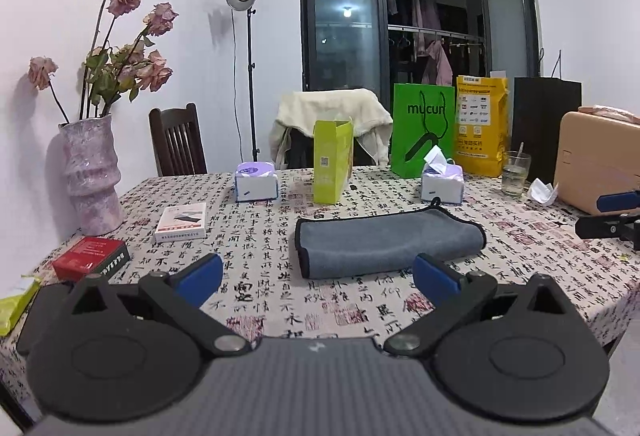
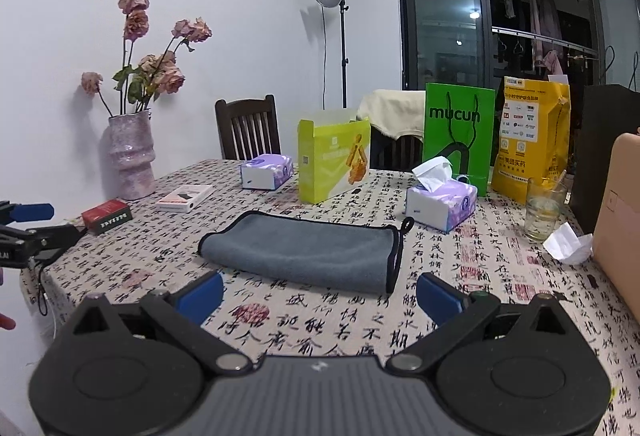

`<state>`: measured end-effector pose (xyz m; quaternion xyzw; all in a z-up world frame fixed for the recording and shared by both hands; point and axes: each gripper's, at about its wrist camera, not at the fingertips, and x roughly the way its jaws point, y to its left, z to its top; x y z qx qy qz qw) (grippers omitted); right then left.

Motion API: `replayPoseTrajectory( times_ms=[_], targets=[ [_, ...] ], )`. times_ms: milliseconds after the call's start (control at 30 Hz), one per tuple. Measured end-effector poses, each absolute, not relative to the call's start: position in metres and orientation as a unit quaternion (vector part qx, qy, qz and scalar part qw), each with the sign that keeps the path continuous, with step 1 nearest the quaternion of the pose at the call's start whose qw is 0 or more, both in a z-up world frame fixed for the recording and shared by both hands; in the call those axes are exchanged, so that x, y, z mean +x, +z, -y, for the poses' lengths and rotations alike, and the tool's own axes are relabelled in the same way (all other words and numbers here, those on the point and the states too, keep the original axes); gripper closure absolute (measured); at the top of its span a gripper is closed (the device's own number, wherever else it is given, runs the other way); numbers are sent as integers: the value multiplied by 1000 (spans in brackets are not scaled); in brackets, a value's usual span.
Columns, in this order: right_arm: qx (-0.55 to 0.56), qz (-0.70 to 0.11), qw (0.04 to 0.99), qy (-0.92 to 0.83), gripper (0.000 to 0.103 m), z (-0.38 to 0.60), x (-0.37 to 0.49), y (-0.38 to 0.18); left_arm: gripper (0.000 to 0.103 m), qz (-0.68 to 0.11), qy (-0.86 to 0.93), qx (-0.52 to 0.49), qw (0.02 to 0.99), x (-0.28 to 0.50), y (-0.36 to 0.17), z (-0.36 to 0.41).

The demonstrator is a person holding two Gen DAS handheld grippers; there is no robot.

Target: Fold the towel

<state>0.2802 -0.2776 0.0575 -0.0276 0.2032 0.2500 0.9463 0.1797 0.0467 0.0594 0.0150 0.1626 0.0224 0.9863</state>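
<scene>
1. Left wrist view: the left gripper [image 1: 318, 278] hangs above the near part of the table [image 1: 248, 256], its blue-padded fingers [image 1: 200, 278] spread wide with nothing between them.
2. The grey towel [image 1: 384, 242] lies folded on the calligraphy-print cloth at about 1 o'clock from the gripper, just beyond the right fingertip and apart from it; its black-edged open end faces left.
3. Behind the towel, at 12 o'clock, stands a lime box [image 1: 332, 161], with tissue packs [image 1: 256, 181] to either side.
4. At 3 o'clock the right gripper [image 1: 618, 213] enters from the frame edge.
5. Right wrist view: the right gripper [image 2: 320, 296] also stands wide apart and empty, above the table's near edge.
6. The towel [image 2: 304, 252] lies at 12 o'clock, ahead of both fingertips, untouched, its hanging loop [image 2: 406, 224] at the far right corner.
7. At 9 o'clock the left gripper [image 2: 28, 226] shows partly.
</scene>
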Motion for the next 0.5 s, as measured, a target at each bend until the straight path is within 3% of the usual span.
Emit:
replayPoseTrajectory(
  times_ms=[500],
  targets=[
    [-30, -194, 947, 255, 0, 283, 223, 55, 0, -148, 10, 16, 989, 126, 47, -32]
  ],
)
